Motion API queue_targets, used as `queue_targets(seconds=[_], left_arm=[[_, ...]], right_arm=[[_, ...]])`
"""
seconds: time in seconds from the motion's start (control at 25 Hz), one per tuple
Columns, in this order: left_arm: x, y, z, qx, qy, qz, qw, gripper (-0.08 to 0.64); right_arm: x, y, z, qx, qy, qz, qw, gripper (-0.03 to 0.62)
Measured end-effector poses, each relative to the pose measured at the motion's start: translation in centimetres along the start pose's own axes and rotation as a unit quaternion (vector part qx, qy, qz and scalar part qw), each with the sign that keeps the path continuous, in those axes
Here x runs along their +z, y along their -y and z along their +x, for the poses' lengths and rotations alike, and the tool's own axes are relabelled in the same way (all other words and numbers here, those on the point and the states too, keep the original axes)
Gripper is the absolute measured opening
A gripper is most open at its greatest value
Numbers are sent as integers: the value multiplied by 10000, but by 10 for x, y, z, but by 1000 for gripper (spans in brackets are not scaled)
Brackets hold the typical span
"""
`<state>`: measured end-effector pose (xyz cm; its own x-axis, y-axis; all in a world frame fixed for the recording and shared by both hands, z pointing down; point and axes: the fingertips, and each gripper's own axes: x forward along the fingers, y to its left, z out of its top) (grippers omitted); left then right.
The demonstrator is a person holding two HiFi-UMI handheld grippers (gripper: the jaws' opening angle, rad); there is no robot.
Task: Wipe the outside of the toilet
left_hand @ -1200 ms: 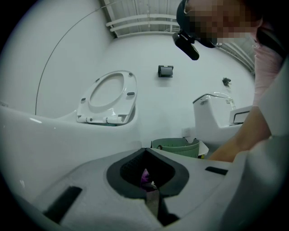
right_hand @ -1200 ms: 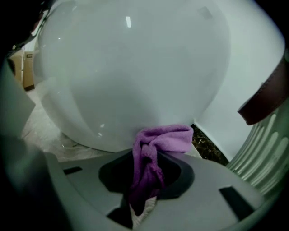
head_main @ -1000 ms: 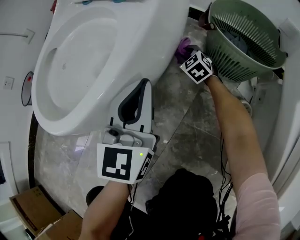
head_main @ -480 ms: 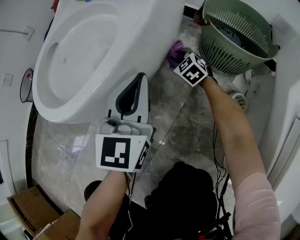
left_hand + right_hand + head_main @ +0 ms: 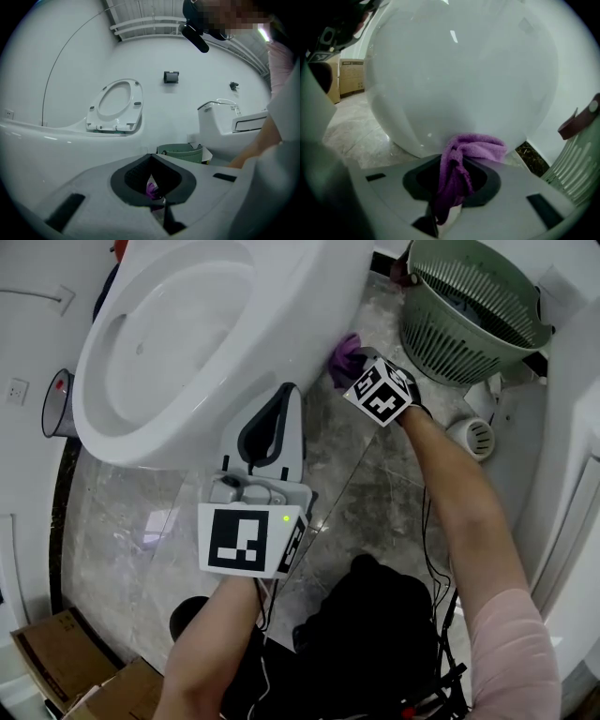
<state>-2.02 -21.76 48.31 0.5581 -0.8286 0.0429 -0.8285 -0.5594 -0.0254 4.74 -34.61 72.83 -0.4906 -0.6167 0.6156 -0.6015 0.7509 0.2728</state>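
The white toilet (image 5: 187, 343) fills the upper left of the head view. My right gripper (image 5: 367, 381) is shut on a purple cloth (image 5: 345, 357), which presses against the bowl's outer right side, low near the floor. In the right gripper view the cloth (image 5: 461, 159) bunches between the jaws of that gripper (image 5: 452, 176) and touches the curved bowl wall (image 5: 459, 70). My left gripper (image 5: 287, 392) is shut and empty, hovering beside the bowl's front underside. In the left gripper view the left gripper (image 5: 151, 158) points past the bowl (image 5: 56, 154) toward the cloth (image 5: 151, 189).
A green slatted basket (image 5: 469, 310) stands on the marble floor just right of the toilet, close behind my right gripper. A white round drain cover (image 5: 473, 437) lies below it. Cardboard boxes (image 5: 56, 662) sit at the bottom left. A second toilet (image 5: 225, 126) stands to the right.
My right gripper has slid the purple cloth along the bowl's outer side toward me, away from the green basket. The left gripper has stayed near the bowl's front.
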Motion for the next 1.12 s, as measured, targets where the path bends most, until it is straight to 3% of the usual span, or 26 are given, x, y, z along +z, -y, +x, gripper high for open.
queue_targets(seconds=[0.76,1.12], left_arm=[[11,-28,-64,215,80,49,9997,8],[23,-38,-94,369,206,132,9990,8]], right_arm=[[23,-108,-4,461,-16,33,9989,94],[38,-154,-8,721,56,-169,9972,94]])
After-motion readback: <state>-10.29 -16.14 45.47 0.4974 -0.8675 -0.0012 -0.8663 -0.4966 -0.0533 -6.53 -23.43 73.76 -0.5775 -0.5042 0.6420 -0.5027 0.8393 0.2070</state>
